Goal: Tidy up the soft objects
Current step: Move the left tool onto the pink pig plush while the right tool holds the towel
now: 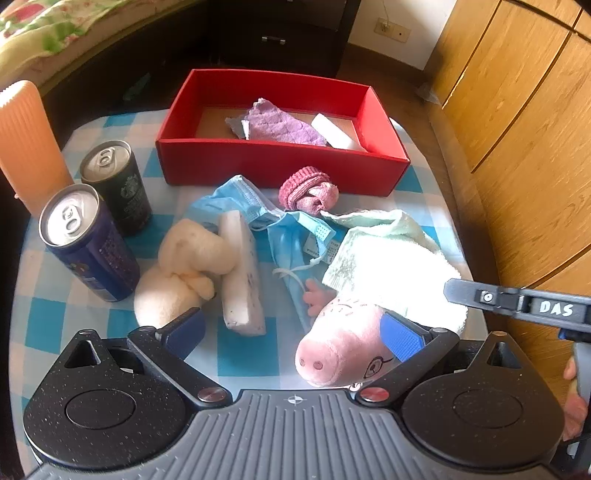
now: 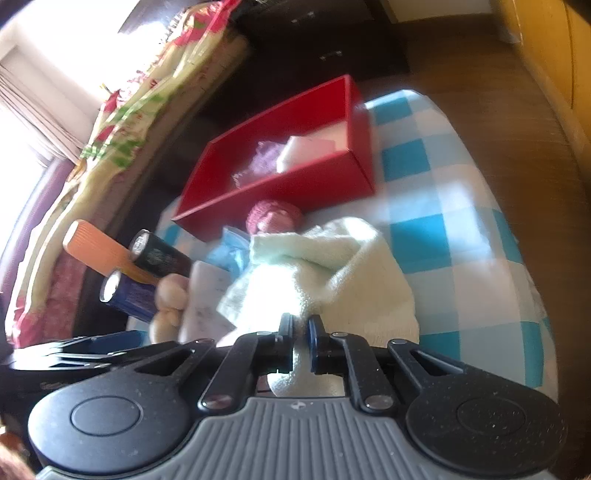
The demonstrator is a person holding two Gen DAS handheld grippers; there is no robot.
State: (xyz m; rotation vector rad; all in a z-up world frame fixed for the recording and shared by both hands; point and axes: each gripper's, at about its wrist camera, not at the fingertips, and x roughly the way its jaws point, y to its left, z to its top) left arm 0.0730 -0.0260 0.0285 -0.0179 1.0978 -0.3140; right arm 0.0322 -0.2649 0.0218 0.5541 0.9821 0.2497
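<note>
A red box (image 1: 280, 166) at the back of the checked table holds a purple cloth (image 1: 280, 123) and a white sponge (image 1: 334, 133). In front lie a pink knitted sock (image 1: 308, 192), blue face masks (image 1: 258, 218), a white sponge block (image 1: 242, 273), a cream plush (image 1: 188, 266), a pink pig plush (image 1: 340, 343) and a pale green towel (image 1: 388, 254). My left gripper (image 1: 291, 332) is open, its right pad against the pig's head. My right gripper (image 2: 299, 328) is shut on the towel (image 2: 332, 273); the box also shows in the right wrist view (image 2: 295, 184).
Two drink cans (image 1: 88, 243) (image 1: 118, 184) and an orange ribbed cup (image 1: 29, 144) stand at the table's left. A wooden wardrobe (image 1: 517, 110) is on the right, a bed (image 1: 55, 33) and dark drawers (image 1: 273, 33) behind.
</note>
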